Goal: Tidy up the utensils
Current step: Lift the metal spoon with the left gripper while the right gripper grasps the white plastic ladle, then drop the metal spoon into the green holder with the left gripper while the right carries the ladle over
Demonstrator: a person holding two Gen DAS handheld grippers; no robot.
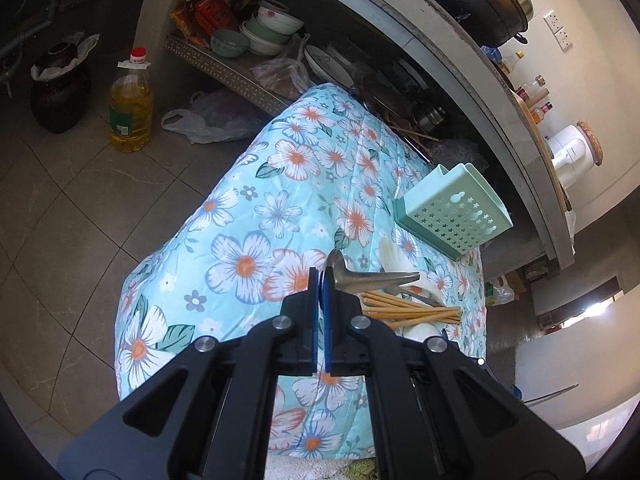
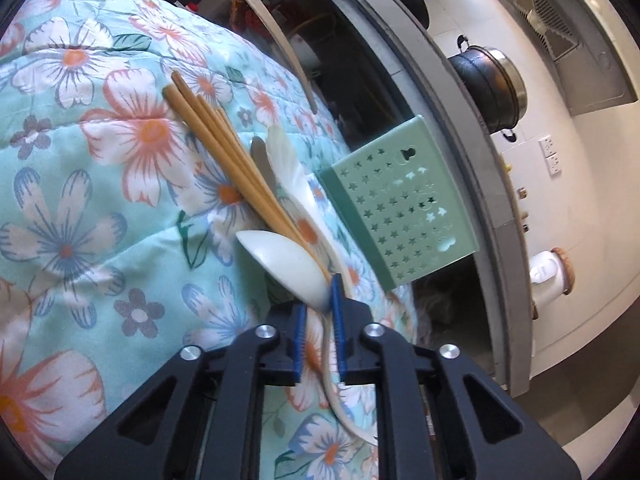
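Observation:
My left gripper (image 1: 322, 278) is shut on a metal ladle (image 1: 372, 278), which is lifted above the floral cloth. The ladle's long handle (image 2: 276, 36) crosses the top of the right wrist view. Several wooden chopsticks (image 2: 224, 148) lie in a bundle on the cloth, with a second metal utensil (image 2: 262, 158) and a long white spoon (image 2: 288, 160) beside them. My right gripper (image 2: 318, 296) is shut on a white spoon (image 2: 280, 264), whose handle passes between the blue pads. A green perforated utensil holder (image 2: 404, 200) lies on its side just right of the pile.
The floral cloth (image 1: 248, 216) covers a raised surface next to a grey counter edge (image 1: 460, 64). Under the counter are bowls (image 1: 268, 28) and plates. An oil bottle (image 1: 132, 100) and a dark jar (image 1: 58, 88) stand on the tiled floor. A black pot (image 2: 488, 80) sits on the counter.

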